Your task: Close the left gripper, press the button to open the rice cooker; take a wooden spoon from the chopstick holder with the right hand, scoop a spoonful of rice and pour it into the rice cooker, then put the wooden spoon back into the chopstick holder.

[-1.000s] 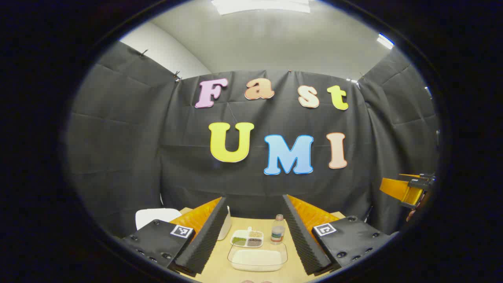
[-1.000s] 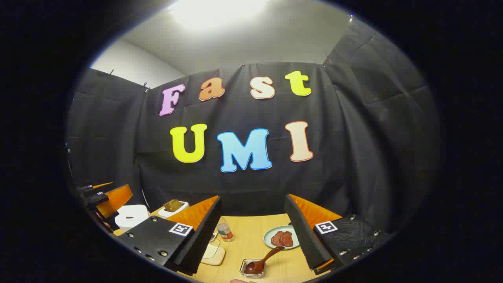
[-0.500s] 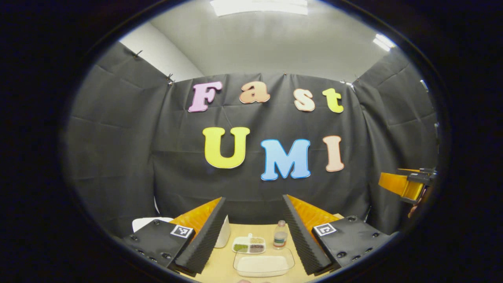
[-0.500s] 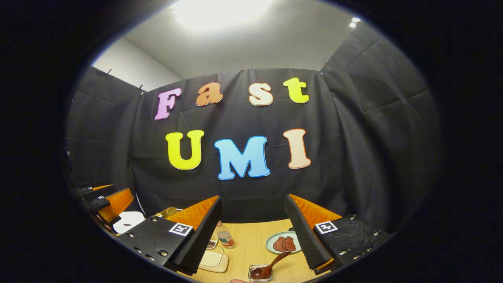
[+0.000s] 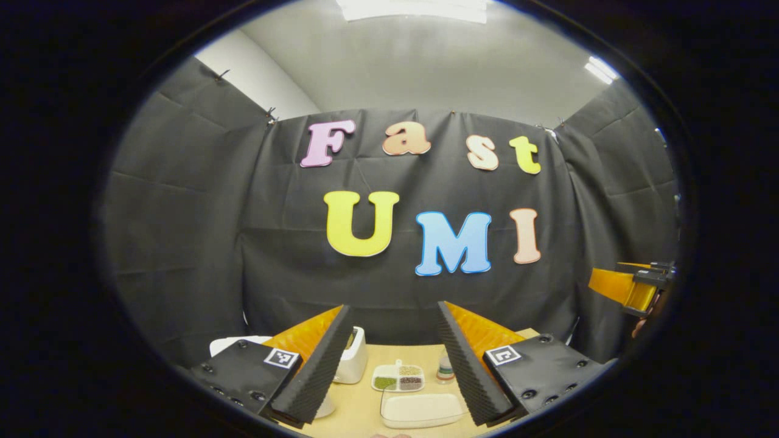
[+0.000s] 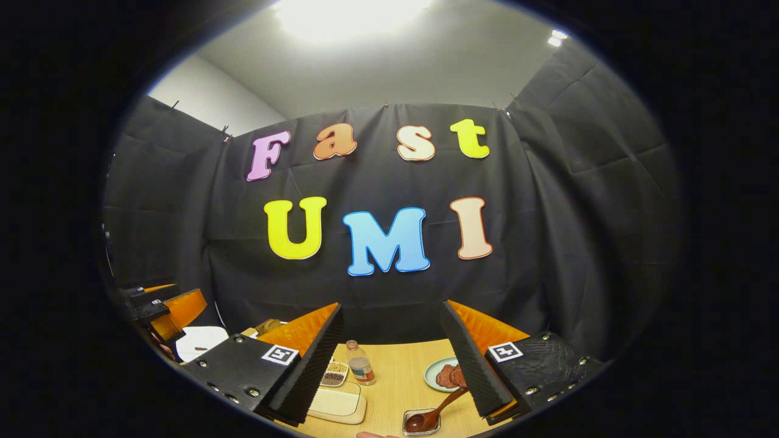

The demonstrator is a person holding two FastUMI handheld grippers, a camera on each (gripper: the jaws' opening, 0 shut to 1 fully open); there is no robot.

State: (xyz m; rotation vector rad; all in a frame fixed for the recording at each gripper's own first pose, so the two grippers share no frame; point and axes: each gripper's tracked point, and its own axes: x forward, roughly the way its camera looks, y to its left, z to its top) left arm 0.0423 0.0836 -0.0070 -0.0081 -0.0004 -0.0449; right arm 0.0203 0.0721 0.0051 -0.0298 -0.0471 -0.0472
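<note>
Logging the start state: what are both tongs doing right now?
Left tongs: open, holding nothing.
Right tongs: open, holding nothing.

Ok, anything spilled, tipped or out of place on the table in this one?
Nothing stands out. The rice tray, divided dish and bottle sit upright and tidy; the wooden spoon leans in its small holder beside the plate.

We see black creased cloth walls (image 5: 182, 201) pinned around the booth, a plain white wall (image 6: 207, 103) and pale grey ceiling (image 5: 426, 67) above them, a bright ceiling light (image 6: 347, 12), and a light wooden tabletop (image 6: 395, 383) below.
</note>
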